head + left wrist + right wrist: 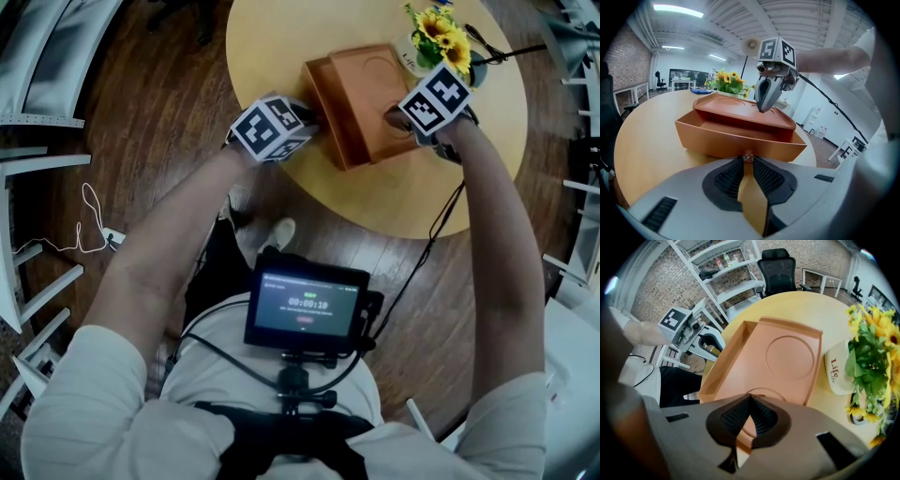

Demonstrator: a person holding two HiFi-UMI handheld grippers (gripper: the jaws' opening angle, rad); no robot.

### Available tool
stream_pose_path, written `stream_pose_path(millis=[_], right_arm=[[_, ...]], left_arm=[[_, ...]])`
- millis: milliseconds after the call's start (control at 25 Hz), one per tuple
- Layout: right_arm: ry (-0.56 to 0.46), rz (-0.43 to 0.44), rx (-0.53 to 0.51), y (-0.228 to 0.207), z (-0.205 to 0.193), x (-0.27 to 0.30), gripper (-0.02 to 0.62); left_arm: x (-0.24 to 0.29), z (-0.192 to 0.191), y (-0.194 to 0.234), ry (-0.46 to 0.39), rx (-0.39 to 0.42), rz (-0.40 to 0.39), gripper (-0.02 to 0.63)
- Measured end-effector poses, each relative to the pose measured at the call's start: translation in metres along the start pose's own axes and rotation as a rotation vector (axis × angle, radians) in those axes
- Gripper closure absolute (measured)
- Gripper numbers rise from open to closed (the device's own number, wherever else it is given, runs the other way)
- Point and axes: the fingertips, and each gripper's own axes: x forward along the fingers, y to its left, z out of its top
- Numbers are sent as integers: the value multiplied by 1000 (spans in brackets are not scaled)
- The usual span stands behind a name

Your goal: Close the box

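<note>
The box (361,103) sits on the right part of the round desk (281,37) and is not yet closed. Its lid (787,357) lies on the base (736,140) but is shifted to the right, so a strip of the base's inside shows open along the left side. From the left gripper view the lid also looks a little tilted rather than seated flat in the rim.

Several things could go wrong from here:
- **Slipping tip:** We judge this the main risk. The right tool (750,399) has its jaws pressed together on nothing and bears on the smooth lid with its tip alone. A push to the left could skid it across the surface instead of carrying the lid along.
- **Jammed lid:** If the lid goes over crooked, one edge could catch on the base's wall and jam.
- **Sliding box:** The base may slide on the desk if it is not braced. A slide to the far right would take it into the white flower pot (839,376) with yellow flowers (439,33), which stands just beside the box's far right corner.

The left tool (747,157) is also fully narrowed and holds nothing. Its tip is against, or just beside, the base's left outer wall; we cannot tell whether it truly touches. So the box lies between the two tools, with the left one at its left wall and the right one on top of the lid near its right, near edge.
</note>
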Motion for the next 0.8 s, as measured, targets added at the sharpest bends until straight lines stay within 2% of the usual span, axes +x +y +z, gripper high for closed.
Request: stream_pose_path(millis=[800], right_arm=[[-23, -18, 5, -3, -2, 0, 595]], left_arm=[[15, 10, 2, -6, -8, 0, 543]])
